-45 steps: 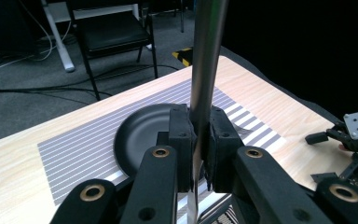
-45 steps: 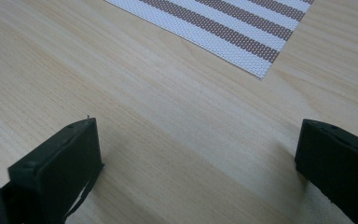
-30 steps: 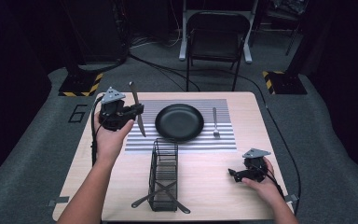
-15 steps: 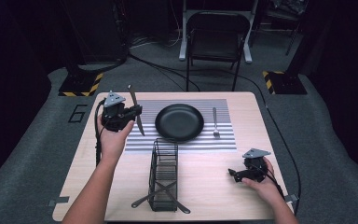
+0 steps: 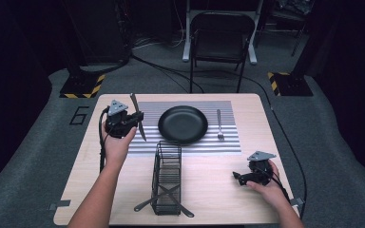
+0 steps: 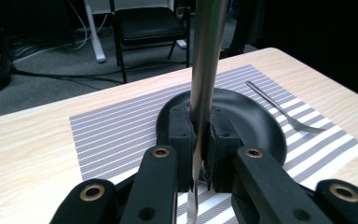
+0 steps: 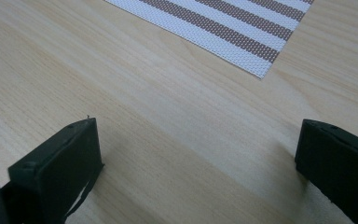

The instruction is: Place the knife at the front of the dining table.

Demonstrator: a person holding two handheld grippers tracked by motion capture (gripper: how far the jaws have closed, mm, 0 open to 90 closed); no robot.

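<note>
Over striped placemat [image 5: 138, 147], knife [image 5: 138, 122] (jaws clamped) stands near-upright, blade down.

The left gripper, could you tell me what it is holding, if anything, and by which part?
The left gripper is shut on a table knife, clamped partway along its length where handle meets blade.

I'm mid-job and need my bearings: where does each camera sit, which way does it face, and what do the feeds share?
High view: above the person's side, looking forward and down on the table; both forearms enter from below.
Left gripper view: on the left tongs, looking along jaws clamped on a knife, toward the black plate and fork.
Right gripper view: on the right tongs, jaws apart, facing bare wood and a placemat corner.
Shared: all three show the placemat; high and left show plate, fork, knife.
</note>
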